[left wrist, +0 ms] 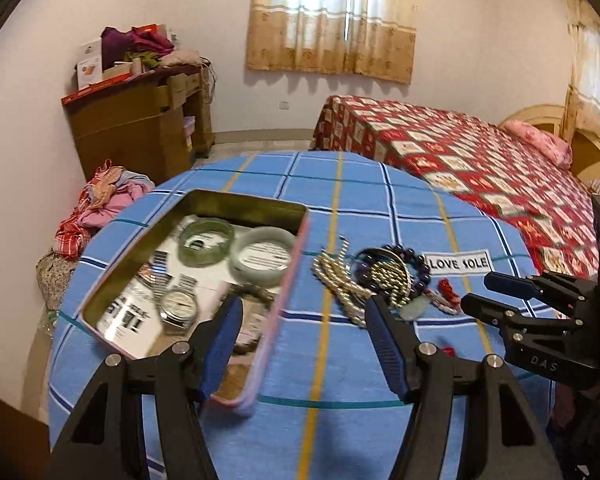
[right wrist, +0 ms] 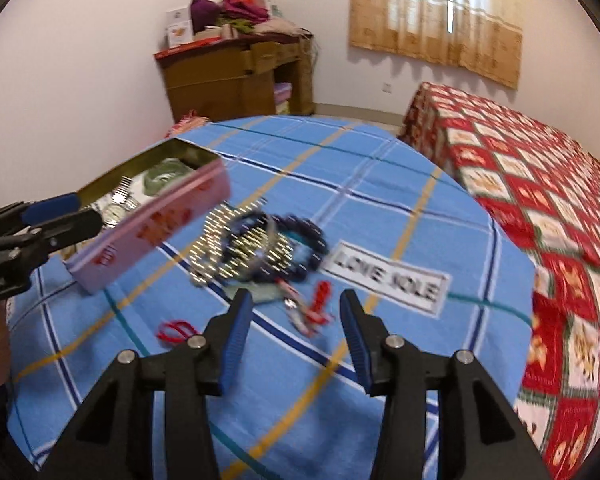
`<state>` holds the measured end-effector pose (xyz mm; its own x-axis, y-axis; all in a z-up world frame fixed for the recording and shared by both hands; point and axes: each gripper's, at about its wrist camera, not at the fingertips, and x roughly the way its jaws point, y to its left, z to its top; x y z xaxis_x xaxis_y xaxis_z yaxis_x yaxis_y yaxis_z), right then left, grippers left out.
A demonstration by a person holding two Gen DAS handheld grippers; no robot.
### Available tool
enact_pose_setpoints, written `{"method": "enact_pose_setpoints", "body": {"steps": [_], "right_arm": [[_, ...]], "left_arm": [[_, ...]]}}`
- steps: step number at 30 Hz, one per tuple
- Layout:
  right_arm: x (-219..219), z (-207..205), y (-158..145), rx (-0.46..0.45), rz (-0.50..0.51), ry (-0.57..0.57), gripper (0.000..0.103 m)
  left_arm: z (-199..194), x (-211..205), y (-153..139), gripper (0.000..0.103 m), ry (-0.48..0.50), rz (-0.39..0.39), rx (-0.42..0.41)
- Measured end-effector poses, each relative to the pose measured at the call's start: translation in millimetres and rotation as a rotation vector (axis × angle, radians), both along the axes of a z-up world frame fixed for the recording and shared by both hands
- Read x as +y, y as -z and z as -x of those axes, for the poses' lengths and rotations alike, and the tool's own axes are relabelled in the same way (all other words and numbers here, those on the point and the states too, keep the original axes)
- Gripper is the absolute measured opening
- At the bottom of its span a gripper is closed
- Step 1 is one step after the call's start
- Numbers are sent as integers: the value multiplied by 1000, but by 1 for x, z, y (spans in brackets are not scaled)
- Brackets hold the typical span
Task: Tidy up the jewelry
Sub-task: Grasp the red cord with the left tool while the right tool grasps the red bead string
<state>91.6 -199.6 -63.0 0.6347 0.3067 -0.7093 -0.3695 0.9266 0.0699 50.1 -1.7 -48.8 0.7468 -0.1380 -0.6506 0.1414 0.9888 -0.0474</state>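
A pink tin lies open on the blue checked cloth. In it are a green bangle, a pale bangle and a wristwatch. To its right lies a heap of bead chains and a purple bead bracelet, with a jade pendant and red cords beside it. My left gripper is open and empty, one finger over the tin and the other at the heap's near edge. My right gripper is open just before the red-corded pieces, holding nothing. A red loop lies to its left.
A white "LOVE SOLE" label is sewn on the cloth right of the heap. A bed with a red patterned quilt stands close on the right. A brown cabinet piled with clothes stands by the far wall, and more clothes lie below it.
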Motion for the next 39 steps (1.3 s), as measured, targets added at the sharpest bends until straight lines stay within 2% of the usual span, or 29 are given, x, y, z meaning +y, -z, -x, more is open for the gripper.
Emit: {"method": "enact_pose_setpoints", "body": {"steps": [9, 15, 16, 18, 21, 27, 35, 39], "right_arm": [[-2, -9, 16, 27, 16, 15, 48], [-1, -19, 25, 82, 24, -6, 48], [0, -19, 27, 93, 33, -13, 47], [2, -18, 28, 91, 44, -19, 31], [2, -14, 29, 84, 54, -22, 20], [-1, -6, 25, 56, 50, 9, 12], [-16, 22, 26, 21, 95, 53, 11], [-23, 24, 25, 16, 79, 78, 11]], "left_arm": [[-2, -28, 22, 64, 50, -11, 54], [-2, -29, 29, 64, 78, 23, 87], [-1, -29, 29, 64, 82, 29, 90], [0, -29, 30, 64, 86, 34, 97], [-1, -30, 33, 64, 92, 39, 109], [3, -34, 34, 64, 112, 40, 115], [8, -48, 37, 64, 154, 15, 113], [9, -58, 40, 64, 204, 10, 127]]}}
